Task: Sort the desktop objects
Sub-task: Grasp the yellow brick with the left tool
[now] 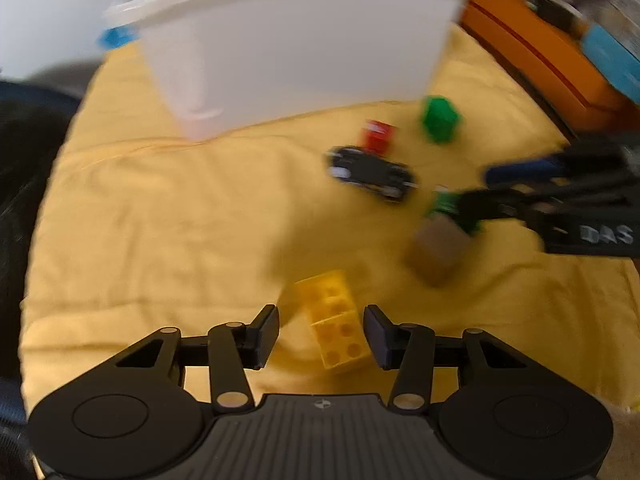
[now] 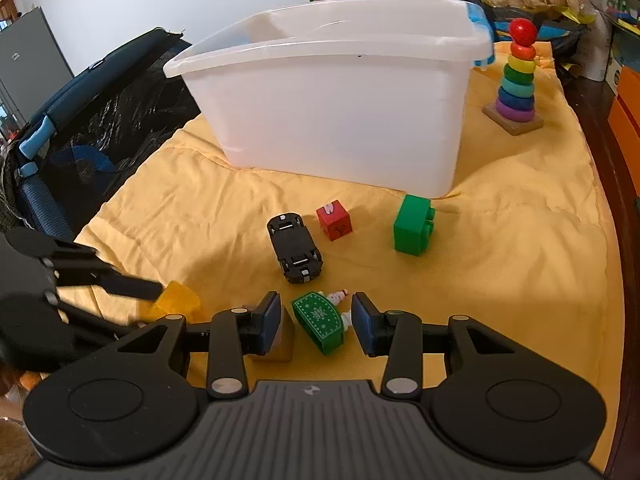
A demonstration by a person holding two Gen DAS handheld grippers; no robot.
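Observation:
A yellow building brick (image 1: pixel 336 320) lies on the yellow cloth between the open fingers of my left gripper (image 1: pixel 322 332); it also shows in the right wrist view (image 2: pixel 176 300). My right gripper (image 2: pixel 316 322) is open around a green Christmas-patterned toy (image 2: pixel 320 320), with a tan wooden block (image 2: pixel 280 344) beside its left finger. A black toy car (image 2: pixel 295 248), a red cube (image 2: pixel 335 220) and a green brick (image 2: pixel 413 225) lie further ahead. A large white plastic bin (image 2: pixel 340 120) stands behind them.
A rainbow ring stacker (image 2: pixel 516 76) stands at the back right. Orange boxes (image 1: pixel 532 52) and clutter line the table's right edge. A dark blue mesh playpen (image 2: pixel 80 140) lies off the cloth's left edge.

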